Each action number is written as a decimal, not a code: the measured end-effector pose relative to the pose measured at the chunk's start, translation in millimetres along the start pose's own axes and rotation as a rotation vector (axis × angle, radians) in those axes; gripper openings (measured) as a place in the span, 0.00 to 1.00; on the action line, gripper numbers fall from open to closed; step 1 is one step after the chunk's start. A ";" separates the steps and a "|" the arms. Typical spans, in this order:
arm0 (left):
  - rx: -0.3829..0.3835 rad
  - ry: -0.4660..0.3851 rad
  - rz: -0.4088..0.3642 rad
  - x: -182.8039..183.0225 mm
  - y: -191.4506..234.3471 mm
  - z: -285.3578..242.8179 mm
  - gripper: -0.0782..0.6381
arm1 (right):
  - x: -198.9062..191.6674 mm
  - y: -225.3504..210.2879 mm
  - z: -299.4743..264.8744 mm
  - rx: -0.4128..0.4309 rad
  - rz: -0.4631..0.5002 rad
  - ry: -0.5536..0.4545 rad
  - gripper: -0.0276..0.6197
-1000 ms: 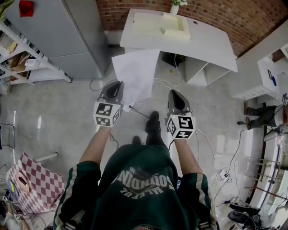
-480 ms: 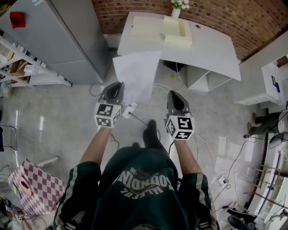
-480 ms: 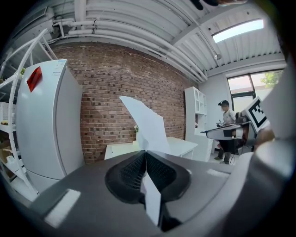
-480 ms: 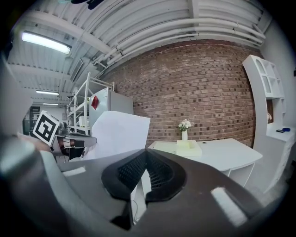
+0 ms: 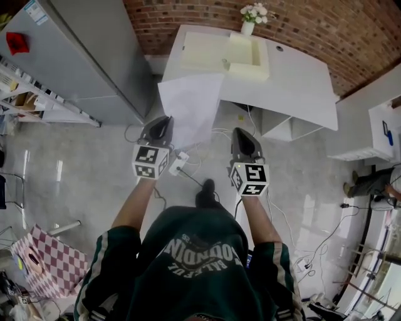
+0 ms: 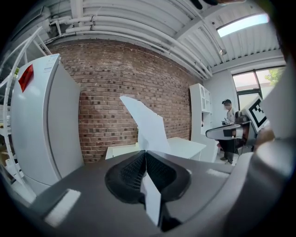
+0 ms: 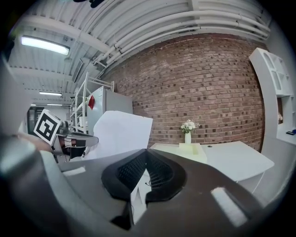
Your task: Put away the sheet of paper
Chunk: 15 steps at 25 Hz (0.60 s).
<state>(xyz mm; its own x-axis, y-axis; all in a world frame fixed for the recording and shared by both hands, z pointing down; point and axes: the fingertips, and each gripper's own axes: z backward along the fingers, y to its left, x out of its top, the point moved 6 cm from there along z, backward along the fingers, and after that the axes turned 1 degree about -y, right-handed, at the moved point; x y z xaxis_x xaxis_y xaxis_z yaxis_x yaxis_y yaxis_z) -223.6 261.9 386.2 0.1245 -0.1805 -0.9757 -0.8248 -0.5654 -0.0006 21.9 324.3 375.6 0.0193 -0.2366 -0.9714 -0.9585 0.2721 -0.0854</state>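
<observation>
A white sheet of paper [image 5: 188, 106] sticks out ahead of my left gripper [image 5: 164, 120], which is shut on its near edge. In the left gripper view the paper [image 6: 149, 124] rises bent from between the closed jaws of the left gripper [image 6: 146, 152]. My right gripper [image 5: 241, 133] is level beside it, shut and holding nothing. In the right gripper view its tips meet at the right gripper [image 7: 147, 151], with the paper [image 7: 118, 132] off to the left. Ahead stands a white desk [image 5: 294, 75] with a cream tray [image 5: 219, 47] on it.
A grey fridge [image 5: 94, 56] stands left of the desk, with a metal shelf rack [image 5: 25, 88] beyond it. A vase of flowers [image 5: 250, 17] sits at the desk's back edge. A power strip and cables [image 5: 180, 164] lie on the floor. A checkered bag [image 5: 44, 257] is at lower left.
The desk, fridge and brick wall have drawn closer as the person walks forward. Both grippers keep the same pose, and the paper stays in the left one.
</observation>
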 end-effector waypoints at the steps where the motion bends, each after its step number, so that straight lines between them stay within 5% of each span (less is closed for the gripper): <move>1: 0.005 0.001 0.003 1.8 0.7 -6.9 0.13 | 2.1 -6.0 -5.6 0.005 0.002 0.000 0.04; 15: 0.059 0.025 0.014 14.7 -1.4 -74.9 0.13 | 10.7 -69.5 -54.2 0.074 0.019 0.017 0.04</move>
<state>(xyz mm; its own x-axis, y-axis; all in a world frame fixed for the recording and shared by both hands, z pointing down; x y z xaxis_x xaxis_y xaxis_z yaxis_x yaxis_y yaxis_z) -179.3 199.8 388.3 0.1257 -0.2090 -0.9698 -0.8576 -0.5143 -0.0003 73.4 252.3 383.2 -0.0046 -0.2464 -0.9691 -0.9350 0.3449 -0.0833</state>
